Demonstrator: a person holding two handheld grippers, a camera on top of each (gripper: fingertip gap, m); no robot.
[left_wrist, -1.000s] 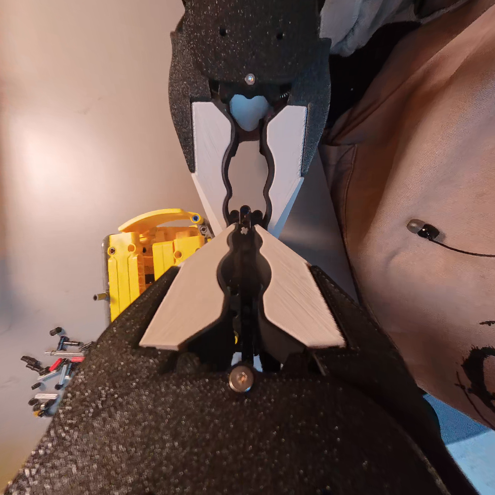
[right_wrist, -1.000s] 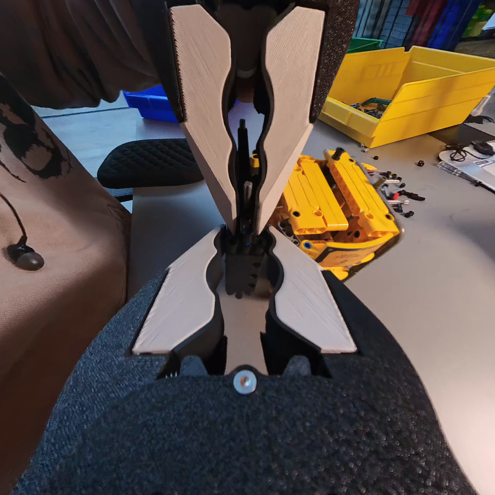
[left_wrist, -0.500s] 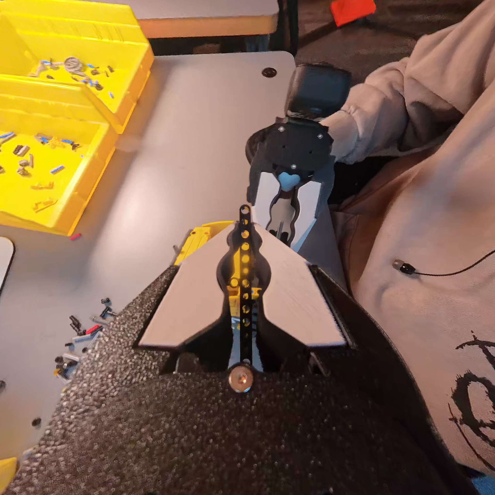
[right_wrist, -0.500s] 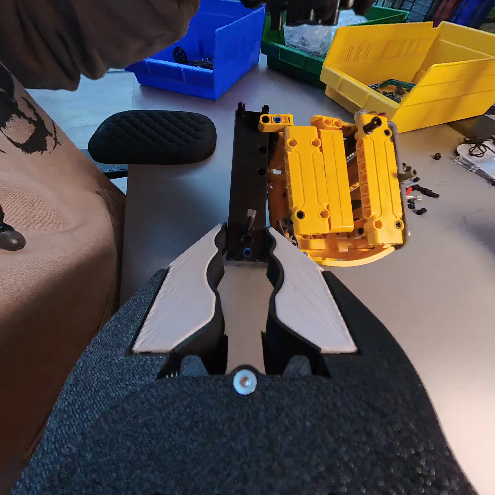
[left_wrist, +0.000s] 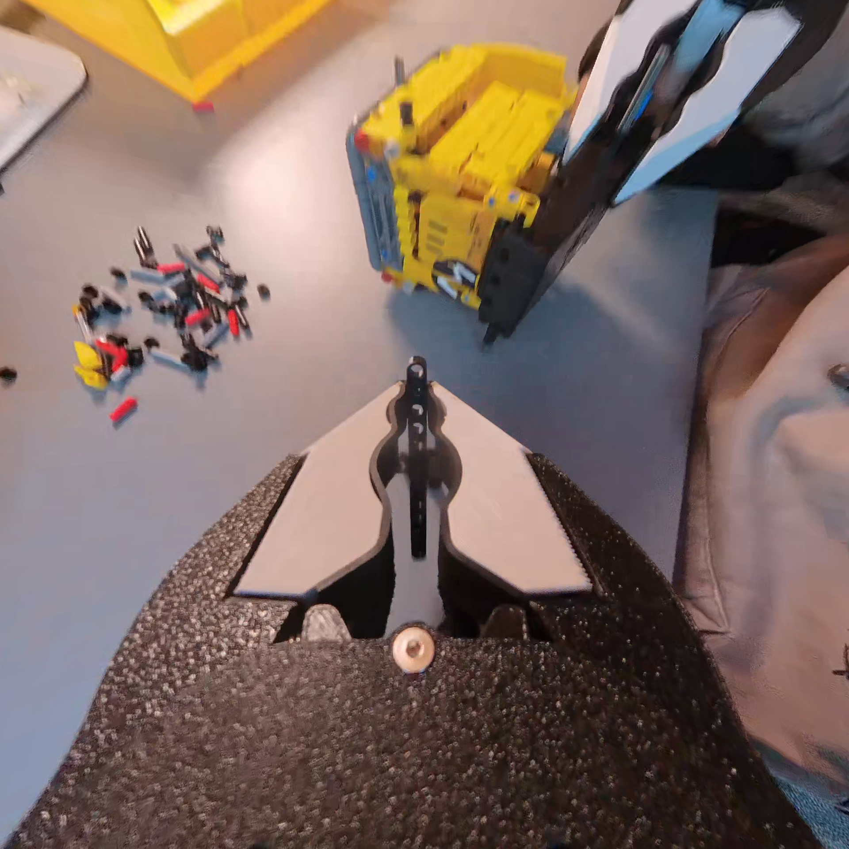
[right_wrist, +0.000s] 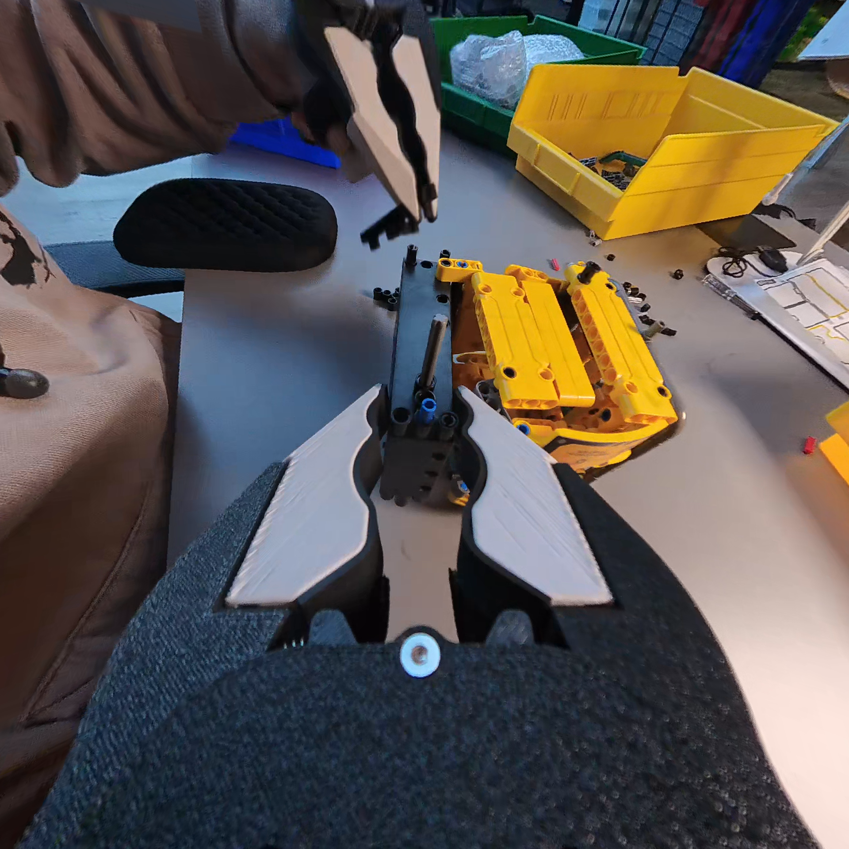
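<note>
The grey table (right_wrist: 275, 349) carries everything, with a person's brown sleeve and body along one edge and a black padded armrest (right_wrist: 225, 223) beside it. At the far side sit a yellow bin (right_wrist: 666, 151) holding small dark parts and a green bin (right_wrist: 496, 59) with a clear plastic bag inside. In the middle lies a yellow brick-built model (right_wrist: 551, 349) with a long black panel (right_wrist: 420, 331) along one side. The right gripper (right_wrist: 420, 413) has its jaws closed on the near end of that black panel. The left gripper (left_wrist: 417, 390), above the table and apart from the model, pinches a thin black perforated beam (left_wrist: 418, 459) between closed jaws. A scatter of small black, red and grey pins (left_wrist: 170, 303) lies well apart from the model.
</note>
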